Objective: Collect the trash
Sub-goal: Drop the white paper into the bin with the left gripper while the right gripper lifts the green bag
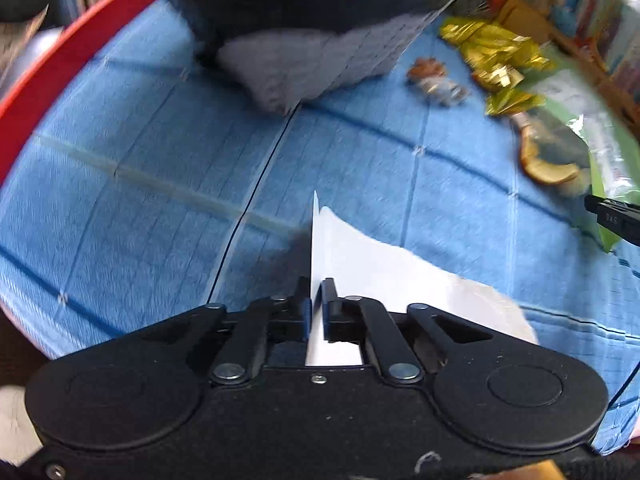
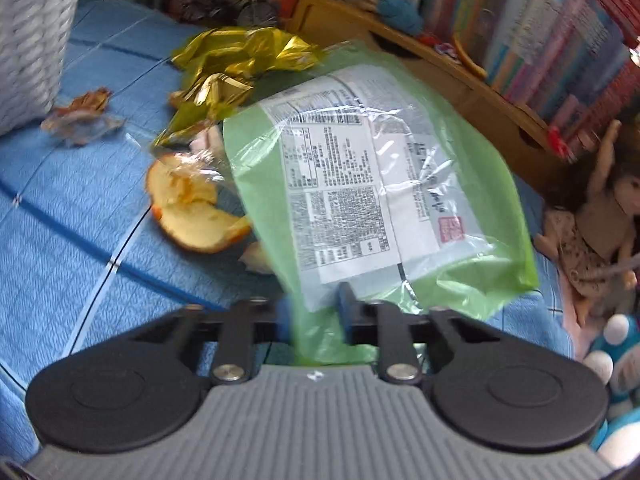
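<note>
Centrally, the left gripper (image 1: 316, 300) pinches a white paper sheet (image 1: 384, 276) above the blue mat (image 1: 140, 152). Right gripper (image 2: 316, 304) clamps a green wrapper (image 2: 360, 184); its printed label is blurred, unreadable. Orange peel (image 2: 192, 216) and gold foil (image 2: 236, 60) lie beyond.

Light: soft, even | blur: motion-smeared (edges worst) | distortion: fisheye-bowed edges

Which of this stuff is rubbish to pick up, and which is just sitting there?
Rubbish:
white paper, in left gripper
green packet, in right gripper
gold foil
orange peel
small wrapper

Just there:
books
doll
white basket
</note>
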Tool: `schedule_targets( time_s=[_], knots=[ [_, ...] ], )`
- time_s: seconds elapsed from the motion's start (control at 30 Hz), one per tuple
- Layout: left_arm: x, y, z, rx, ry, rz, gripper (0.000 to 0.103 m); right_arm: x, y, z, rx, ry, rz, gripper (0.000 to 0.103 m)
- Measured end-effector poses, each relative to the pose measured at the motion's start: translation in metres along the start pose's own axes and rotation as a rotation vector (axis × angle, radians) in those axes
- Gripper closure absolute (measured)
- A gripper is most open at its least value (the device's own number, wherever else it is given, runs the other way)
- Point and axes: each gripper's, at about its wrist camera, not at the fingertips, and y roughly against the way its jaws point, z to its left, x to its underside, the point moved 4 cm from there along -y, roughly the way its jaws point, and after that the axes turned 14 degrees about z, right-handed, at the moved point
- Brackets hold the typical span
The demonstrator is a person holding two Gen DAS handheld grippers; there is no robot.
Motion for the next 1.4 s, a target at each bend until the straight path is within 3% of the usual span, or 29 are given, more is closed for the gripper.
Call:
schedule_targets(
  time_s=[0.2,0.4,0.6,0.77,0.87,1.03,1.17,1.4],
  knots=[
    [-0.016,0.046,-0.028,-0.002,-0.127,-0.167,0.103,-0.001,0.038,-0.017,-0.058,-0.075,-0.100,0.096],
    [-0.031,0.103,-0.065,0.055,-0.236,-0.328,0.103,-0.014,0.072,-0.029,-0.138,-0.150,-0.179,0.098],
    [-0.039,0.179,-0.092,0.158,-0.274,-0.499,0.103,-0.018,0.086,-0.030,-0.176,-0.175,-0.216,0.098],
    [-0.052,0.239,-0.097,0.150,-0.253,-0.644,0.103,-0.008,0.078,-0.023,-0.199,-0.175,-0.185,0.098],
    [-0.067,0.258,-0.083,0.140,-0.200,-0.675,0.103,-0.002,0.080,-0.018,-0.215,-0.167,-0.187,0.099],
    [-0.101,0.267,-0.046,0.034,-0.057,-0.715,0.103,0.000,0.097,-0.011,-0.257,-0.158,-0.222,0.099],
    [-0.118,0.260,-0.011,-0.087,0.041,-0.707,0.102,-0.008,0.124,-0.013,-0.294,-0.164,-0.291,0.100],
    [-0.122,0.232,0.011,-0.183,0.139,-0.652,0.095,-0.036,0.177,-0.028,-0.351,-0.185,-0.435,0.100]
  ],
)
